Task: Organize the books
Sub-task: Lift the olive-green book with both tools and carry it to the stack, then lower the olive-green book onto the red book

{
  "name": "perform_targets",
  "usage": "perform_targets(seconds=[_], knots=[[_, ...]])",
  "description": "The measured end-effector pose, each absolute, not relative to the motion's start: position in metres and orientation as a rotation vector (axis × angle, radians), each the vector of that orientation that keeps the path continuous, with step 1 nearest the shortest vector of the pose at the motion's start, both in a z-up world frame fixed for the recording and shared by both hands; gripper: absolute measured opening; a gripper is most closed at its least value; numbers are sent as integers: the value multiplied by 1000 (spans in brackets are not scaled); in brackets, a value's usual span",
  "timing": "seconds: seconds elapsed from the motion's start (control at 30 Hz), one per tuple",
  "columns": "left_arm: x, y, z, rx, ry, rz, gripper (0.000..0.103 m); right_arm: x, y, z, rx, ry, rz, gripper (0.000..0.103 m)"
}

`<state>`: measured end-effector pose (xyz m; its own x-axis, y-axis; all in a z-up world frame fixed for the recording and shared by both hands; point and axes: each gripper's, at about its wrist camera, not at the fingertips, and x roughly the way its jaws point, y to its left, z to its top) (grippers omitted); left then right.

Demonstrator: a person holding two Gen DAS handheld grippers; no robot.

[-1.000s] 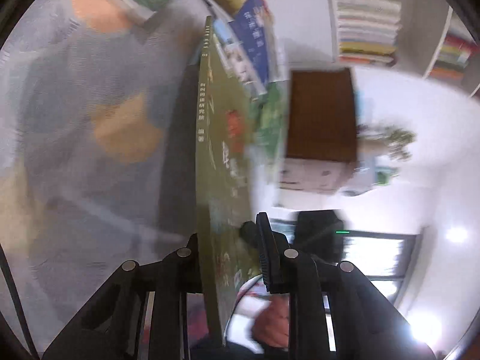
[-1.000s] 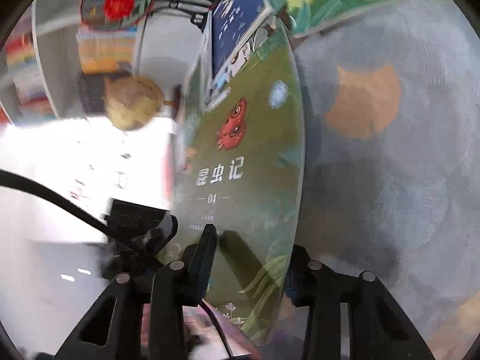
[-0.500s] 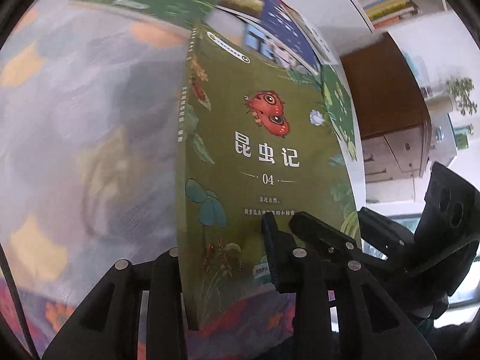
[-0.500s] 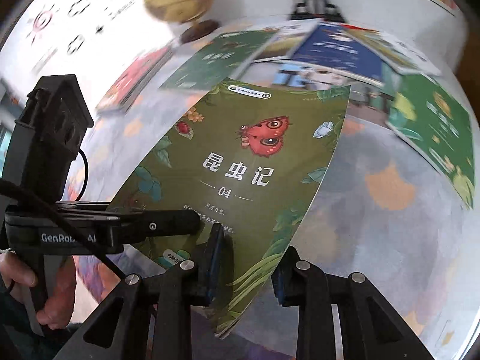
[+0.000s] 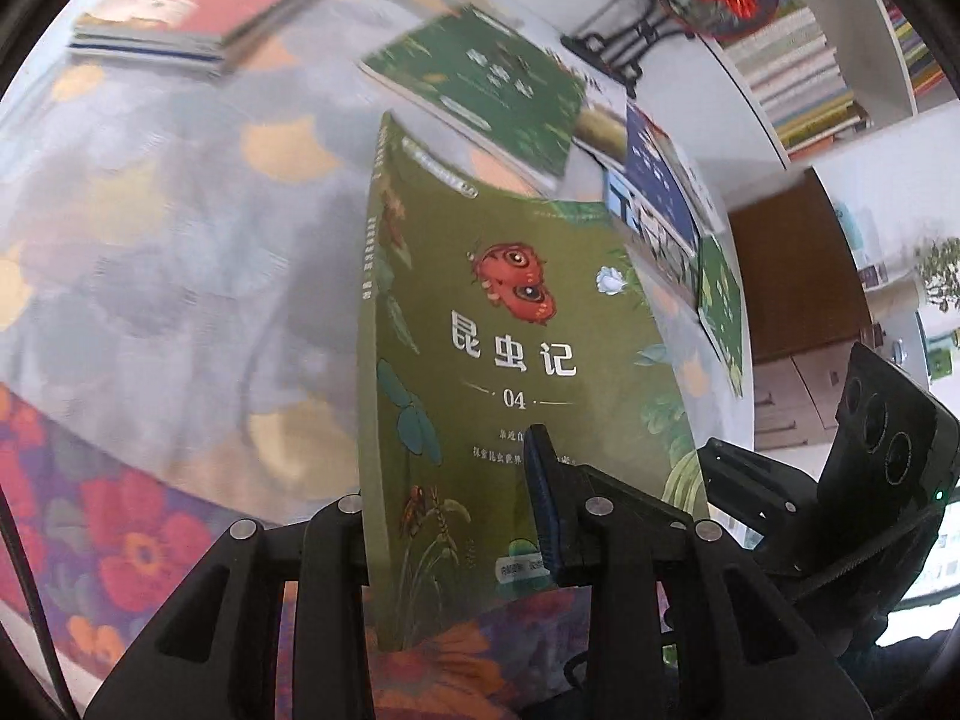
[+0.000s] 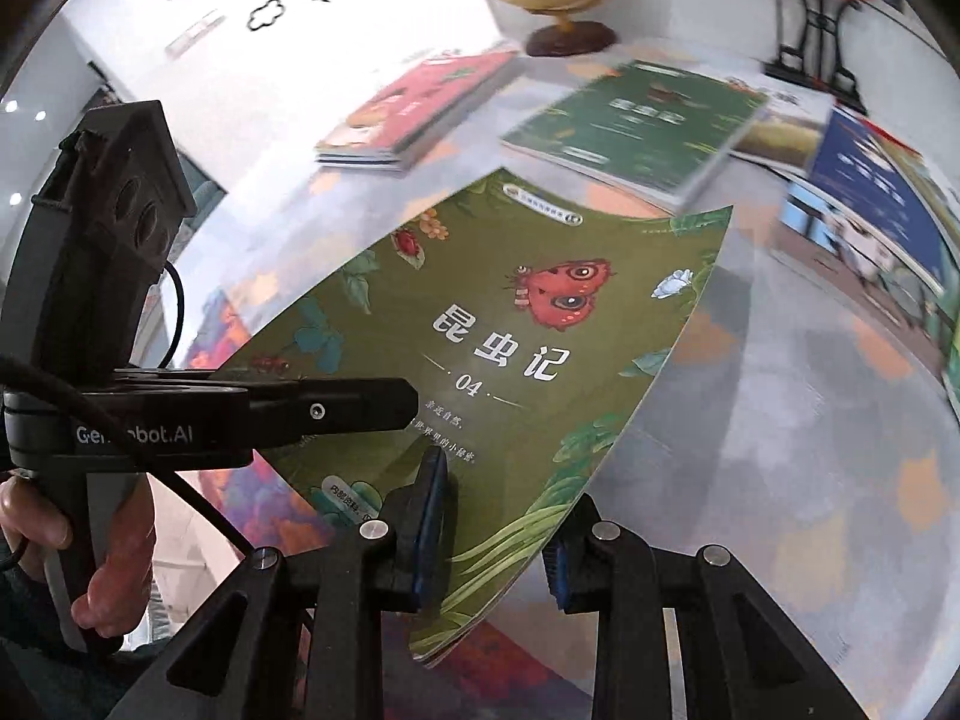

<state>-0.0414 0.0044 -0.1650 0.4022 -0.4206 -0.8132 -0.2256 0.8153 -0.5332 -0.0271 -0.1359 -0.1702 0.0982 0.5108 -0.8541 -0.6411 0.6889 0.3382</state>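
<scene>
Table first: its pale floral cloth fills both views, with books spread across the far half. At far left lies the red-topped stack; to its right, far centre, a dark green book lies flat; further right a blue book and others fan along the far right edge.

Between me and all of that hangs the olive insect book, the one I carry, lifted clear of the cloth and tilted, cover facing up toward me. Its long axis runs from my jaws away toward the far side, top edge pointing roughly at the dark green book, spine along the left.

My left gripper has its jaws pinching the near bottom edge close to the spine, one jaw on the cover and one behind. My right gripper has its jaws pinching the same bottom edge nearer the open right corner, where the pages bow a little.

Both hands sit about equally near the book. I judge the stack to the far left the likely goal, so the left hand would lead and the book must swing leftward, spine first.
</scene>
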Motion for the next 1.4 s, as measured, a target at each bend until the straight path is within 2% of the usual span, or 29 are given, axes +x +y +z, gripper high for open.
perform_targets(seconds=[0.7,1.0,1.17,1.4], knots=[[-42,110,-102,-534,1082,-223,28,-24,-36,-107,-97,1067,856,27],[-22,170,-65,-481,992,-299,28,-19,15,-61,-90,930,833,28],[24,218,-70,-408,990,-287,28,17,66,-69,-71,891,811,28],[103,275,-109,-421,1049,-287,28,92,127,-111,52,974,714,29]])
